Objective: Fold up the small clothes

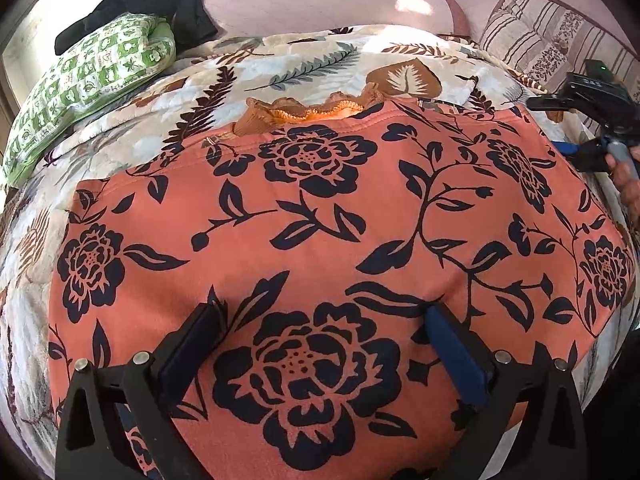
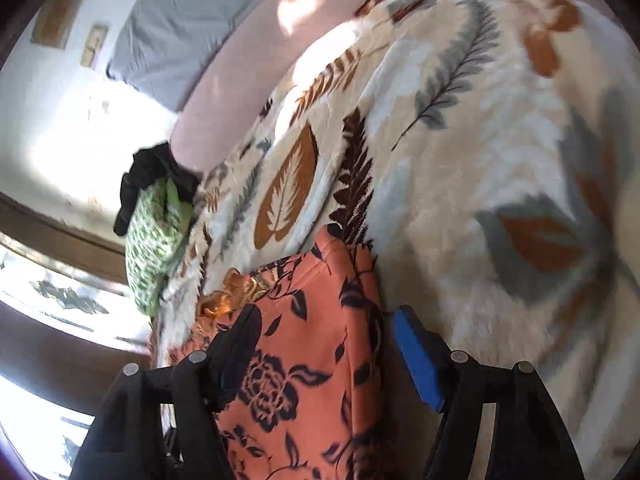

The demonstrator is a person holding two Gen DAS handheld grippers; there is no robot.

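An orange garment with black flowers [image 1: 340, 232] lies spread flat on a leaf-print blanket [image 1: 280, 68]. An orange frilly edge [image 1: 308, 110] shows at its far hem. My left gripper [image 1: 324, 316] is open, its fingers resting low over the garment's near part. My right gripper [image 2: 324, 320] is open over the garment's right edge [image 2: 320, 360], one finger over the cloth and one over the blanket [image 2: 500, 160]. It also shows at the right in the left wrist view [image 1: 592, 148].
A green patterned cloth [image 1: 92, 80] and a black garment [image 1: 152, 4] lie at the blanket's far left. A pink cushion [image 1: 320, 4] sits behind. A striped pillow [image 1: 560, 36] lies at the far right.
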